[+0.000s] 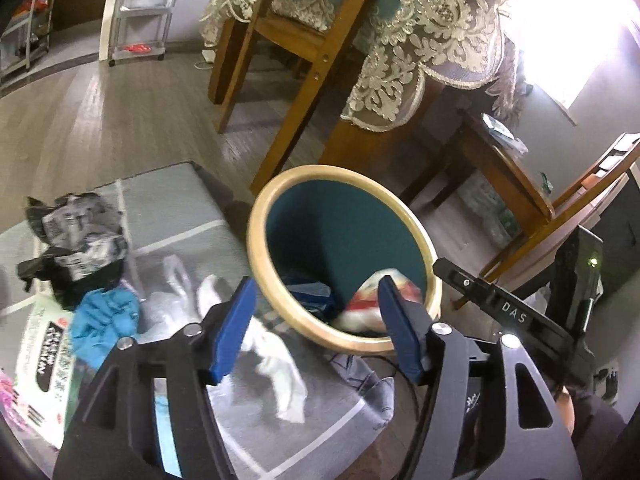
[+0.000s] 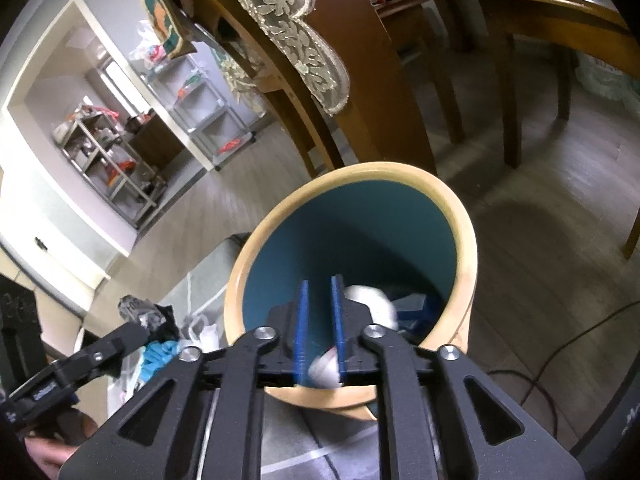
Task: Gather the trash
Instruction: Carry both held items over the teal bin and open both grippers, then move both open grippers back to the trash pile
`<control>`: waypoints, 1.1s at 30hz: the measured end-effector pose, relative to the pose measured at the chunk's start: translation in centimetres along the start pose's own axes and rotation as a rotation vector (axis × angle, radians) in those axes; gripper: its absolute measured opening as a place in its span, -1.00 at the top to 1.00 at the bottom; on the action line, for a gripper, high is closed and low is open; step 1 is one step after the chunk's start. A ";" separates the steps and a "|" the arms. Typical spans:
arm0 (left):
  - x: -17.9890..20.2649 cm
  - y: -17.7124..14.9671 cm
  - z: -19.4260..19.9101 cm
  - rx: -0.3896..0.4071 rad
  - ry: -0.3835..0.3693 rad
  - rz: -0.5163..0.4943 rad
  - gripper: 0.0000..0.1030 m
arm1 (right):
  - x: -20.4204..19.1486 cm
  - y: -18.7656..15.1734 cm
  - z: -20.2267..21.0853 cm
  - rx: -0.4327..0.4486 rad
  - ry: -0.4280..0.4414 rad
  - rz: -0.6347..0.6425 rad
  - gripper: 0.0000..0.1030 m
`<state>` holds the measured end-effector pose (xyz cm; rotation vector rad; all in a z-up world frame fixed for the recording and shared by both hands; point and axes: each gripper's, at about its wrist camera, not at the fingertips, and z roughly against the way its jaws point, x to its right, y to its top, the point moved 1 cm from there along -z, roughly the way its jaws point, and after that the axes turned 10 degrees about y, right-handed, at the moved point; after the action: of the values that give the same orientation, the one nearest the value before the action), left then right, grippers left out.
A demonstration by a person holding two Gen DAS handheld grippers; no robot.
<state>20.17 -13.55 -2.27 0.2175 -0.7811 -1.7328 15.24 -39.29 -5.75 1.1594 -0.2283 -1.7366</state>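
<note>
On the grey floor mat (image 1: 176, 200), the bin (image 1: 256, 240) ahead of both hand-held grippers holds some trash; crumpled newspaper (image 1: 76, 236), blue wrapper (image 1: 104, 316) and white tissue (image 1: 280, 364) remain beside the left hand-held gripper (image 1: 316, 320), released and empty; the right hand-held gripper (image 2: 320, 320), over the bin, is slightly parted, holding nothing.

Wooden chair (image 1: 276, 40) being stood beside lace tablecloth (image 1: 420, 40); white shelf rack (image 1: 140, 8) being kept against far wall.
</note>
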 end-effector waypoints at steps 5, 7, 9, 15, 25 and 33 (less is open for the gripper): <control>-1.4 -0.7 1.5 0.017 0.024 -0.016 -0.34 | -0.2 -0.2 0.1 -0.004 0.002 0.003 0.38; -2.0 -1.0 2.0 0.023 0.032 -0.015 -0.35 | -0.3 -0.3 0.1 -0.007 0.006 0.003 0.29; -2.8 -1.3 2.6 0.030 0.045 -0.009 -0.37 | -0.6 -0.4 0.1 -0.012 0.010 0.011 0.23; -5.7 -2.2 4.5 0.046 0.102 0.006 -0.42 | -1.5 -0.8 -0.1 -0.028 0.032 0.039 0.00; -12.0 -3.8 6.8 0.013 0.260 0.047 -0.57 | -3.7 -2.1 -0.9 -0.081 0.058 0.102 -0.15; -15.0 -5.9 5.8 -0.036 0.326 0.066 -0.57 | -5.9 -3.7 -1.7 -0.139 0.077 0.187 -0.15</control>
<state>17.25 3.07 -5.04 0.4329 -0.5120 -1.5959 14.56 -32.17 -5.42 1.0662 -0.1609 -1.5172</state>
